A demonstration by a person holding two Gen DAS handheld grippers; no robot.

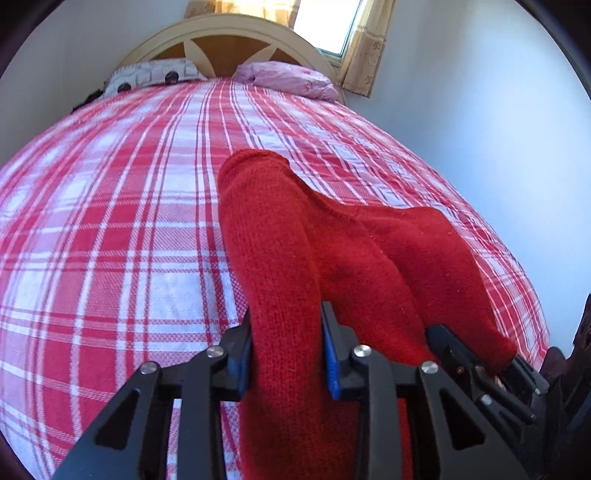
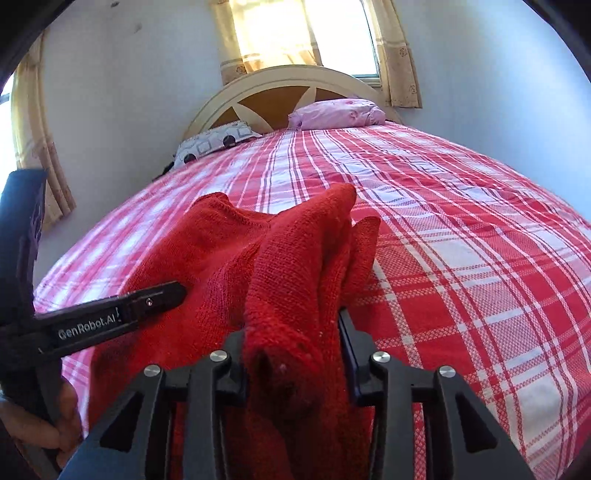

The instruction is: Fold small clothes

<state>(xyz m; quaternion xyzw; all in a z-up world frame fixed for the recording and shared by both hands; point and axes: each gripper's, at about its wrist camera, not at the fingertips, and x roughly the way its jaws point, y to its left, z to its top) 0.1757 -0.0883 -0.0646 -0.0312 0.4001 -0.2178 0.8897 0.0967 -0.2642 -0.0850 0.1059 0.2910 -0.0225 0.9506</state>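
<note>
A plaid bed (image 1: 110, 221) carries a red sweater (image 1: 280, 258) bunched at its near end, away from the headboard (image 1: 221, 40). The left claw (image 1: 288, 354) and the right claw (image 2: 295, 365) each pinch a fold of it.

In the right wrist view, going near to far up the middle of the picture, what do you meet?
Right gripper shut on the red knit garment → red plaid bedspread → pink pillow → arched headboard → curtained window.
</note>
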